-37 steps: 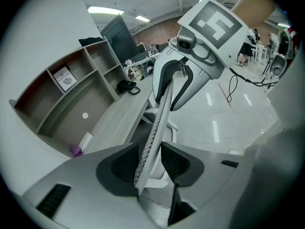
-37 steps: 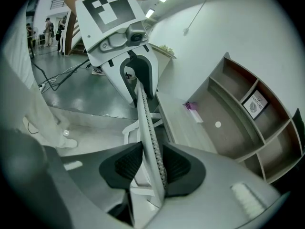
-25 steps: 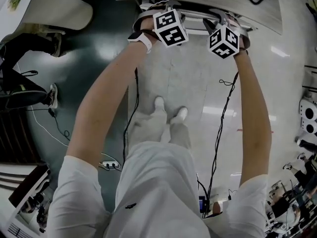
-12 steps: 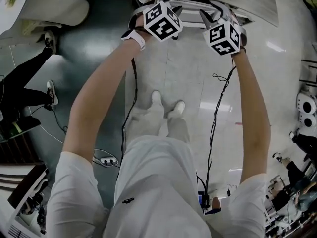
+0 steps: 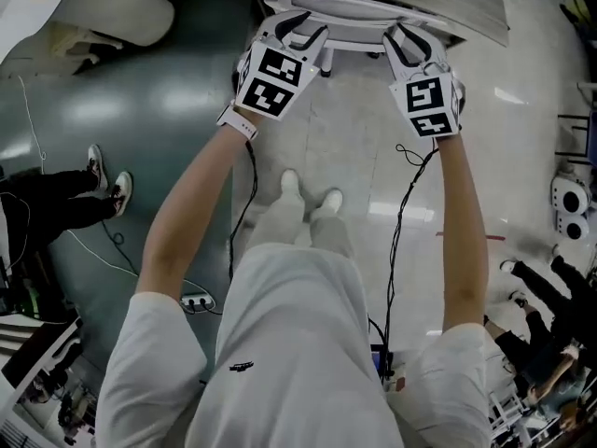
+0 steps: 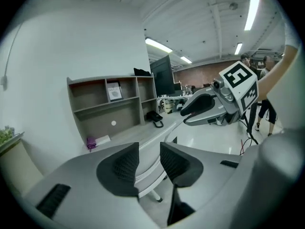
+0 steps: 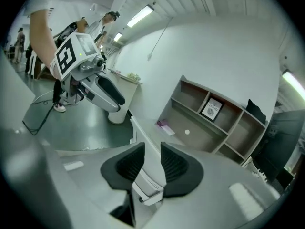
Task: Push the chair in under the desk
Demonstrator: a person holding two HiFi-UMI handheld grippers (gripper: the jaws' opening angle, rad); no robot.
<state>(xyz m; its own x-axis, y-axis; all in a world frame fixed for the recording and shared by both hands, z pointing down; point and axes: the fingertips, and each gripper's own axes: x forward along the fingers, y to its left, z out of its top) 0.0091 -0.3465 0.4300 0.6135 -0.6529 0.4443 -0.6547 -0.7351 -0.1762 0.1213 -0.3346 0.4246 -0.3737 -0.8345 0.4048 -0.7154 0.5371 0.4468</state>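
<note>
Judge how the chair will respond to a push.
The chair will likely move easily: the floor is smooth and glossy, though I can't see casters. Its thin backrest may flex. Jaws of the left gripper and right gripper are closing around its top edge, so a high push could tilt it.

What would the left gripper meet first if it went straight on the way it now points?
The white chair back: its top edge already lies between the jaws of the left gripper, which are closing. Beyond it, probably the desk.
</note>
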